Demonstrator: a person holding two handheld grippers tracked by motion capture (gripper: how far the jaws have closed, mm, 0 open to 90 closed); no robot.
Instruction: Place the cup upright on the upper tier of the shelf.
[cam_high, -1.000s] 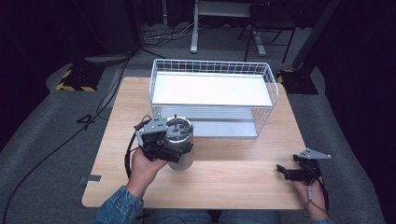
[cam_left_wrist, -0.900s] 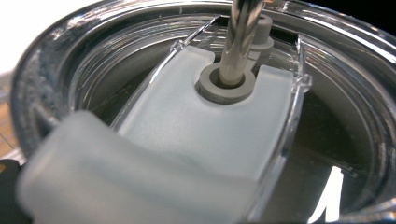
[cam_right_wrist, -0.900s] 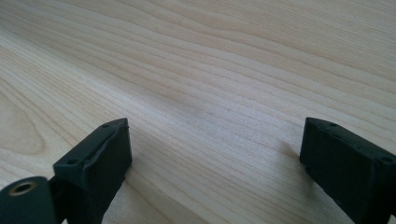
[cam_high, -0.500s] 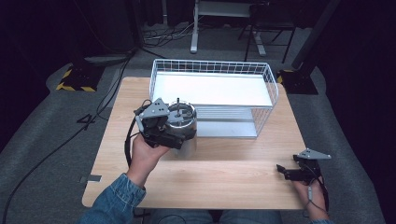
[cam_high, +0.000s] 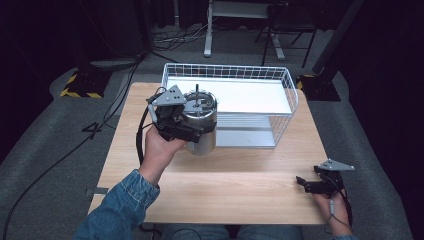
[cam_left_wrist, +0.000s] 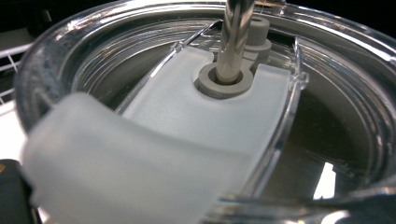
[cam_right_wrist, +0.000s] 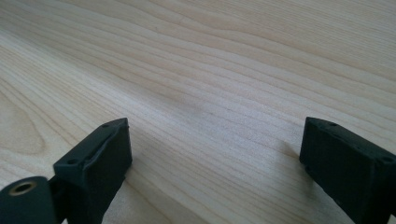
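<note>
on my left, the left gripper is clamped on the steel tumbler, holding it lifted off the table just in front of the white wire basket, at its near left corner. from the left gripper view i'm looking down onto the tumbler's clear lid, a frosted tab and a metal straw rising through it. far over at the table's right near corner, my right gripper rests low, jaws spread wide over bare wood, gripping nothing.
</note>
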